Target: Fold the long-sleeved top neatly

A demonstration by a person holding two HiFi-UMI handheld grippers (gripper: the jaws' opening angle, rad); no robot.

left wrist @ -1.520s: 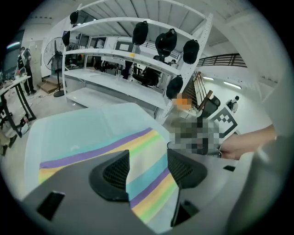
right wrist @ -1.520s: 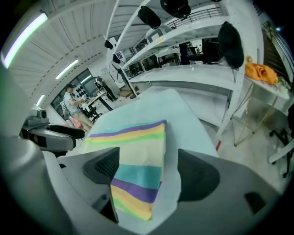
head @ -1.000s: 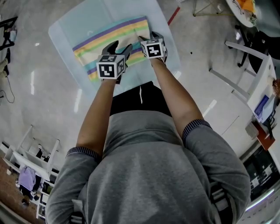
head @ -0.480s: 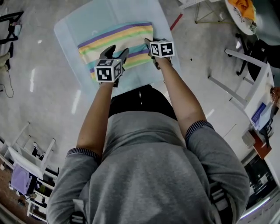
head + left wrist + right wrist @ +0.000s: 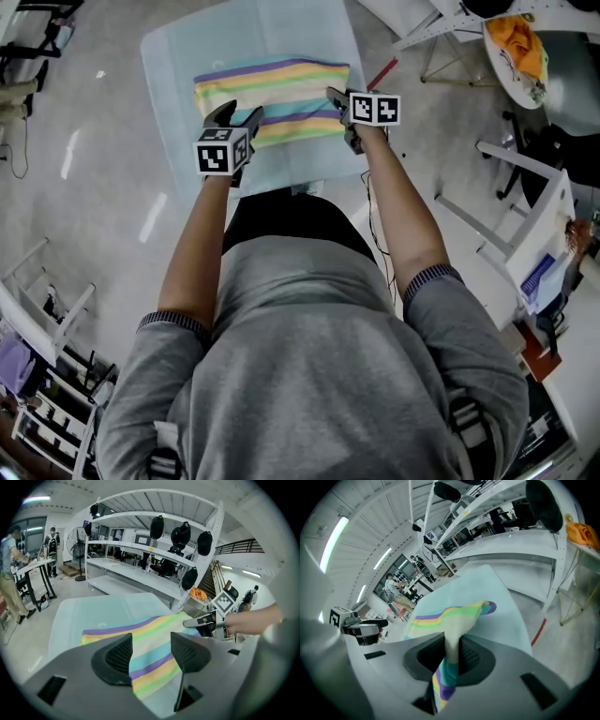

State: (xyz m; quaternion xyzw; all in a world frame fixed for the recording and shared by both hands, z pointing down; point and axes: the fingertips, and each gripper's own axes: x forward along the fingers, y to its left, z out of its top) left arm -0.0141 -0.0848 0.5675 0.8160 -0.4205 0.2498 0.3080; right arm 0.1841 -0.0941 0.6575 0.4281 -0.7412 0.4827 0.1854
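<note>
A long-sleeved top [image 5: 272,94] with pastel stripes lies folded into a band on a pale blue table [image 5: 169,56]. My right gripper [image 5: 336,97] is shut on the top's right edge, and a fold of cloth [image 5: 449,634] hangs pinched between its pads, raised off the table. My left gripper [image 5: 234,116] hovers open over the near left edge of the top. The stripes [image 5: 150,634] show through the gap between its jaws, with nothing gripped. The right gripper [image 5: 200,620] shows at the far side in the left gripper view.
White shelving racks [image 5: 154,550] stand beyond the table. A round table holding an orange cloth [image 5: 521,28] and chairs are at the right. A red tape strip [image 5: 382,73] marks the floor. People stand at benches far off [image 5: 11,573].
The right gripper's jaws closed on the top's right edge and lifted it. The left gripper rose a little and stayed open.
</note>
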